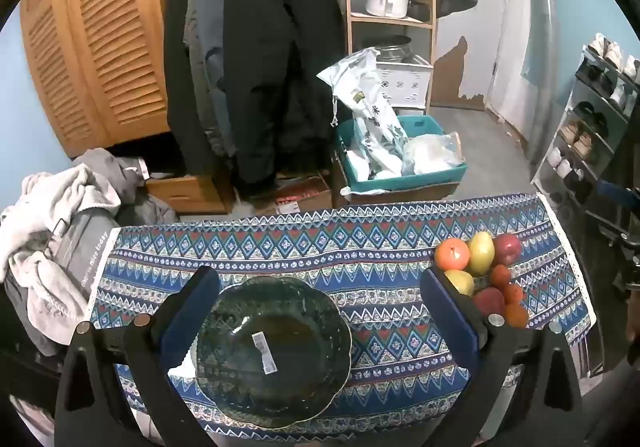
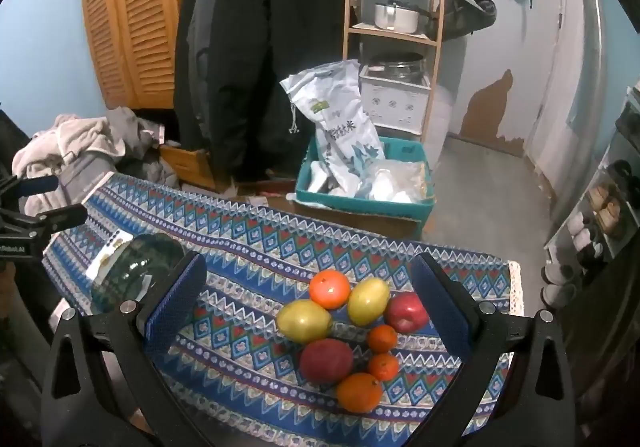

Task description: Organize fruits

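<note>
A dark green glass bowl (image 1: 272,351) with a scalloped rim and a white label sits on the patterned cloth, below my open left gripper (image 1: 320,287), which holds nothing. The fruit pile (image 1: 480,271) lies to its right. In the right wrist view my right gripper (image 2: 310,287) stands open and empty above that pile: a large orange (image 2: 329,288), two yellow-green pears (image 2: 305,320), a red apple (image 2: 406,311), a dark red fruit (image 2: 326,361), two small tangerines (image 2: 382,338) and another orange (image 2: 359,392). The bowl (image 2: 136,271) shows at the left there.
The blue patterned tablecloth (image 2: 256,247) covers a small table with its far edge near a teal bin (image 2: 360,203) of bags. Dark coats (image 2: 256,59), a laundry heap (image 1: 56,215), a wooden shelf (image 2: 396,35) and a shoe rack (image 1: 588,127) surround it.
</note>
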Action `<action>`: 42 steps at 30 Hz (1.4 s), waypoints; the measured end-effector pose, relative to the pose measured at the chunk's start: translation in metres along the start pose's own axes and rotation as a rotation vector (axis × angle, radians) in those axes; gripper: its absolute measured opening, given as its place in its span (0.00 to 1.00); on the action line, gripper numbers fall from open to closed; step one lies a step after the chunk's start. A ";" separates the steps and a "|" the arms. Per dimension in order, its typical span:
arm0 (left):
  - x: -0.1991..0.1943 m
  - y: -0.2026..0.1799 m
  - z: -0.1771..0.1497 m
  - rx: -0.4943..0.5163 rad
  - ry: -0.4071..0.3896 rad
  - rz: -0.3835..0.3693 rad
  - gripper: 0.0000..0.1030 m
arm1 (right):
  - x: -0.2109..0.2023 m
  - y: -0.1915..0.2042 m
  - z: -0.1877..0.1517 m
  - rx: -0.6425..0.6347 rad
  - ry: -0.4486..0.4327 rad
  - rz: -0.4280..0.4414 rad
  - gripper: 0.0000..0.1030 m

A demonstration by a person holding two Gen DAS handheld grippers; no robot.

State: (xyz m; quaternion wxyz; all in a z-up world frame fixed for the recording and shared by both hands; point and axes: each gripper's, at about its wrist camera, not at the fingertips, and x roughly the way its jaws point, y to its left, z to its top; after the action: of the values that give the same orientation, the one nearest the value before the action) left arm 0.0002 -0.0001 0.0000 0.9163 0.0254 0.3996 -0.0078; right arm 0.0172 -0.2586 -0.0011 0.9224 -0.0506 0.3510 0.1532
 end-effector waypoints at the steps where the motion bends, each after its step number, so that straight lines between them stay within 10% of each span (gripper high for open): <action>1: 0.000 0.000 0.000 -0.001 -0.001 0.000 0.99 | 0.001 0.000 0.000 -0.002 0.000 -0.003 0.97; 42: -0.007 -0.003 -0.001 0.009 -0.030 -0.031 0.99 | 0.004 -0.002 -0.002 -0.007 0.029 0.009 0.97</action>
State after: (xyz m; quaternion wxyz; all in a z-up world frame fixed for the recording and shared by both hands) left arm -0.0054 -0.0027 0.0040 0.9219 0.0231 0.3859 -0.0242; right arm 0.0198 -0.2598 -0.0051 0.9163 -0.0542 0.3639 0.1580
